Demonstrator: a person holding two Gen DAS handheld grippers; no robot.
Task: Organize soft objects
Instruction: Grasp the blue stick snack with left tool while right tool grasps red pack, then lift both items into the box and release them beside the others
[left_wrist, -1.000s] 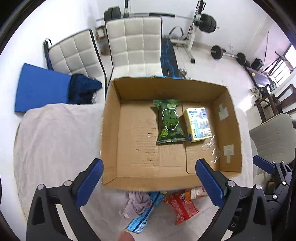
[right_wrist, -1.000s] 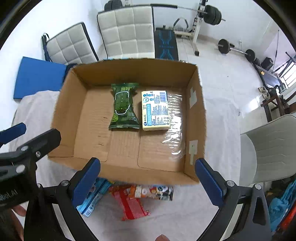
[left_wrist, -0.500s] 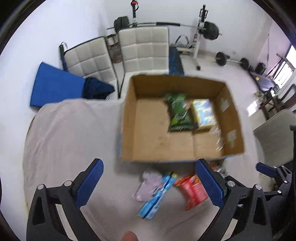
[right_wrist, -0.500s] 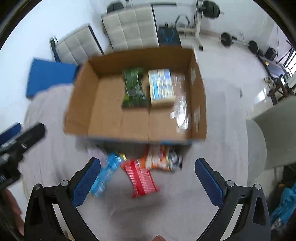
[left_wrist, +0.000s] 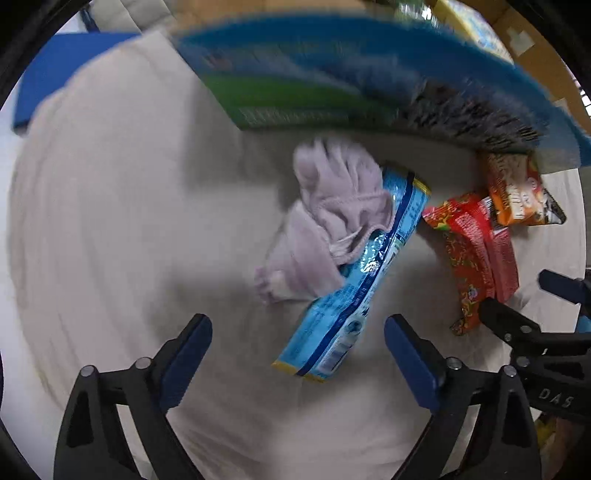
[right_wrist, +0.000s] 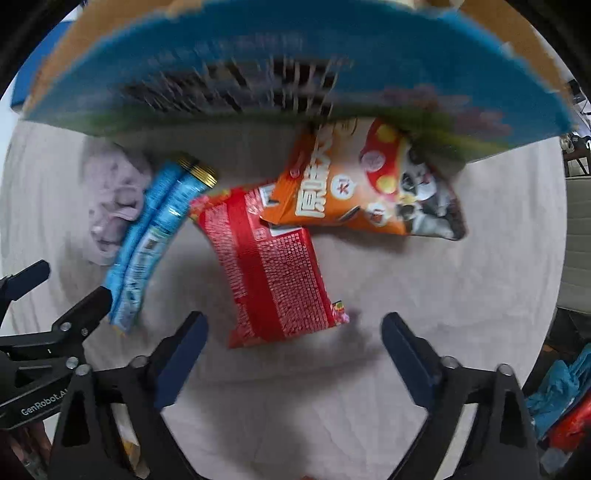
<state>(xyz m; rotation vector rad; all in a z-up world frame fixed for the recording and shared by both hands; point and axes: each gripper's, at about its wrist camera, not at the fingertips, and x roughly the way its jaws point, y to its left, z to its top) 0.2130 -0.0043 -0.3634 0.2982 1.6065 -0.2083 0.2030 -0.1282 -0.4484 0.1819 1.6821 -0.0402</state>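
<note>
Across the top of both frames curves the blurred blue printed outer wall of the cardboard box (left_wrist: 369, 74), and below it 4 soft things lie on the pale cloth (left_wrist: 110, 221). At centre of my left wrist view, a crumpled lilac cloth (left_wrist: 328, 206) overlaps the long blue packet (left_wrist: 354, 280), which runs diagonally toward the lower centre. To their right lie the red packet (left_wrist: 476, 254) and, at the upper right, the orange snack bag (left_wrist: 517, 192), its corner overlapping the red one. My left gripper (left_wrist: 297, 345) is spread wide and holds nothing, its fingers flanking the blue packet's near end. My right gripper (right_wrist: 293, 345) is likewise spread and empty.

My right wrist view shows what the left hardly does: the orange bag's printed face, and its top edge tucked against the box wall. At its centre the red packet's near end lies between my right fingers. The lilac cloth sits small at the left edge there.
</note>
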